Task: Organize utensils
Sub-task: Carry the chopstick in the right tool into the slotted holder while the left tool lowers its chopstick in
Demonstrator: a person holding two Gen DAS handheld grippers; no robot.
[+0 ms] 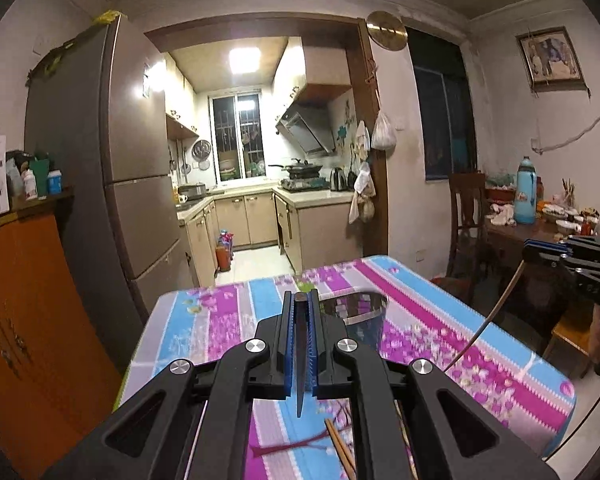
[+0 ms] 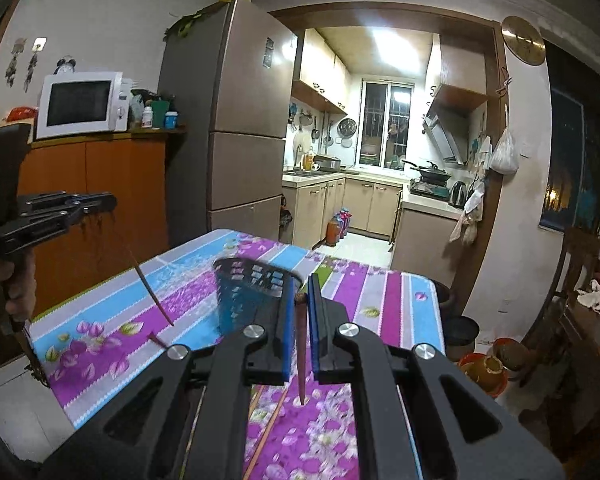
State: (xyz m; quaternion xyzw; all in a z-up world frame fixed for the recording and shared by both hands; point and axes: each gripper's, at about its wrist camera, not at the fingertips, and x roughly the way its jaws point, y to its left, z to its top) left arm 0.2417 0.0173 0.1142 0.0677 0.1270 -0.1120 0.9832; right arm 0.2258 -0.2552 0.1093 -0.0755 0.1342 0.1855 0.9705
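Between its fingers, each gripper, left (image 1: 300, 312) and right (image 2: 300, 292), pinches one chopstick (image 1: 301, 360); next, drop both into the cup (image 1: 360, 318) just ahead.

The table (image 1: 440, 316) wore a flowered striped cloth; a mesh holder (image 1: 358, 320) stood on it, loose chopsticks (image 1: 340, 448) lying nearer.

Two grippers, the left gripper (image 1: 301, 300) low in the frame centre and the right gripper (image 2: 301, 284) likewise, each clamp one chopstick; two more chopsticks (image 2: 266, 432) lie at bottom centre; one mesh utensil holder (image 2: 244, 292) stands mid-frame
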